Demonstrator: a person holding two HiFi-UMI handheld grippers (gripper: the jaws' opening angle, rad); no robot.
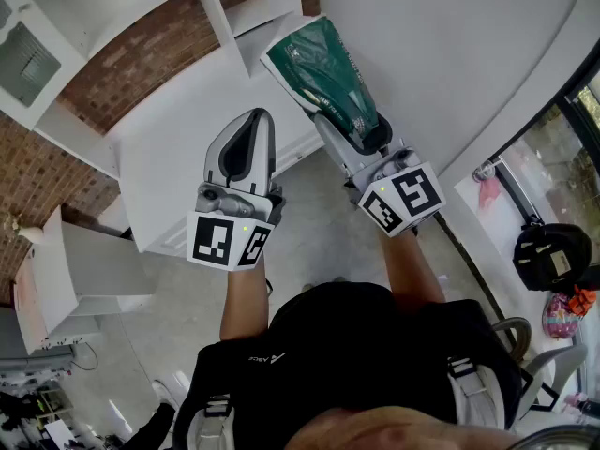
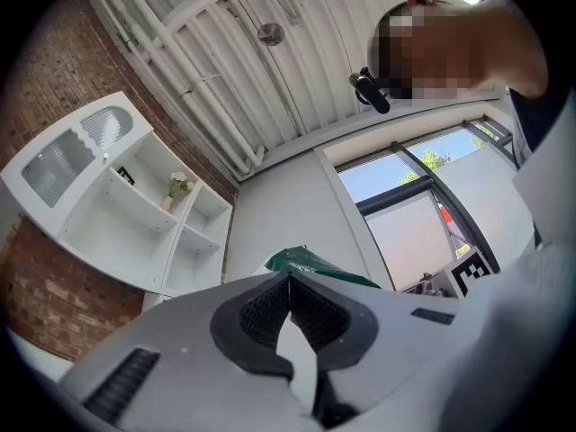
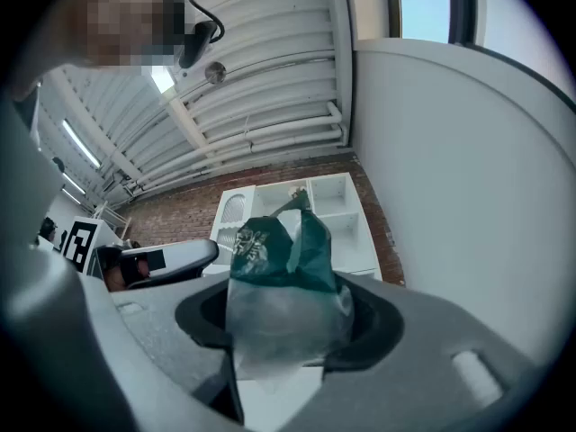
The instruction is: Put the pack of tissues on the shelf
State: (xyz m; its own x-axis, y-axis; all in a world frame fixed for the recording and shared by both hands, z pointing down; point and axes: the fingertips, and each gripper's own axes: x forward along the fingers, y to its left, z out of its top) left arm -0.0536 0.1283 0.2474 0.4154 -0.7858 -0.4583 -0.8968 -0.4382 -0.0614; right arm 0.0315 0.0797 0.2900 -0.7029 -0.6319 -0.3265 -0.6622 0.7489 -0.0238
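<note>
A green and clear pack of tissues [image 1: 330,78] is held up in the air, with my right gripper [image 1: 364,137] shut on its near end. In the right gripper view the pack of tissues [image 3: 279,282] fills the gap between the jaws and points toward the white shelf unit [image 3: 337,207] on the brick wall. My left gripper [image 1: 251,120] hangs to the left of the pack, shut and empty, its dark pads meeting at the tip. From the left gripper view the green pack [image 2: 310,266] peeks over the left gripper [image 2: 289,286].
The white shelf unit [image 2: 135,207] has several open compartments, one with a small potted plant [image 2: 176,188]. Beside it stand a red brick wall [image 1: 122,64] and a plain white wall [image 1: 450,45]. A black bag [image 1: 553,256] lies on the floor at the right.
</note>
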